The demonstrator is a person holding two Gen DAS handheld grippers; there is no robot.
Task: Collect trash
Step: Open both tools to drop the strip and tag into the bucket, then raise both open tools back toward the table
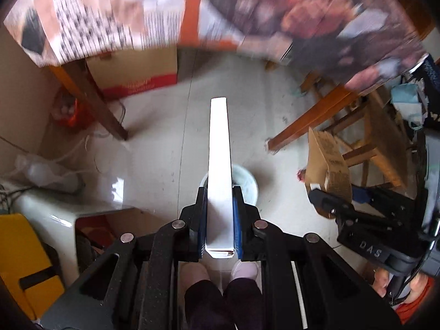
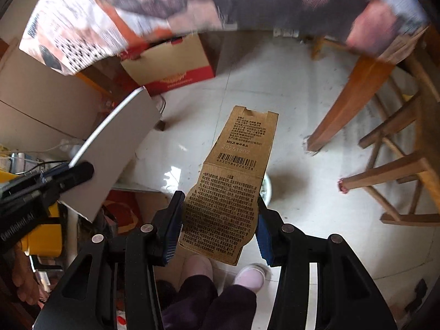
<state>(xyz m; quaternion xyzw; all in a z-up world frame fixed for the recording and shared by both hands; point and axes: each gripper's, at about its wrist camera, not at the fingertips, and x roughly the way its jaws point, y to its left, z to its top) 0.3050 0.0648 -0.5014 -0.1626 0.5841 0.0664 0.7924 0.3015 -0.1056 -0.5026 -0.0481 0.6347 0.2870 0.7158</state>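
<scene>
Left claw (image 1: 219,217) is clamped on a flat white box (image 1: 219,170), held edge-on, sticking out forward above the white bin (image 1: 246,184) on the floor. Right claw (image 2: 218,220) stands fairly wide with a flattened brown kraft carton (image 2: 232,181) between the pads; contact on the right pad is unclear, so I can't confirm a firm pinch. The carton also hangs over the bin, whose rim peeks out just right of it. Both pieces look light. The white box looks stiff and should hold fine near its end. The kraft carton is thin card, creased, likely to flex or slip; better pinched across the flat faces near its lower end. Bin opening looks small relative to both pieces, so dropping them end-first seems safest.
</scene>
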